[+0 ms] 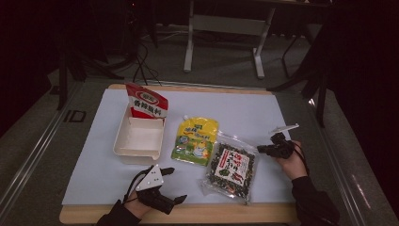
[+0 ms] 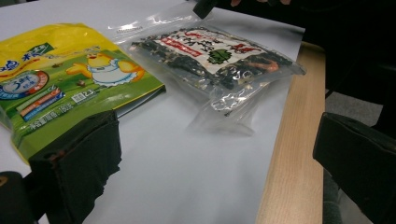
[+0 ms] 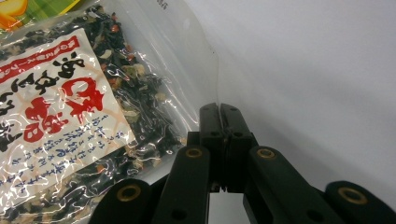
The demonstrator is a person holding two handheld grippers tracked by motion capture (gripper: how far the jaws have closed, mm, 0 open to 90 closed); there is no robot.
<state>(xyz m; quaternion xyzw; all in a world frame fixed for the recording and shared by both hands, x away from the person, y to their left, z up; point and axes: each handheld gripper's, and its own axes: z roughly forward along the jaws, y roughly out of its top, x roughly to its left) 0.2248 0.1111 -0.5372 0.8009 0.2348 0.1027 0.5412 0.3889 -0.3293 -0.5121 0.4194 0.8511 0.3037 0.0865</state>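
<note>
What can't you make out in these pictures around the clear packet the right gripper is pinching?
- High view: right gripper tips, dim and small.
- Right gripper view: clear packet, cut off left and top.
- Left gripper view: yellow pouch, cut off left.
- High view: white tray floor behind the red bag, hidden.

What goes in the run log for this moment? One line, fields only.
right gripper: shut on clear bag edge | seaweed bag: flat on table | left gripper: open, idle | tray: holds red packet

Tray left, pouch middle, seaweed bag right; packet in tray.
</note>
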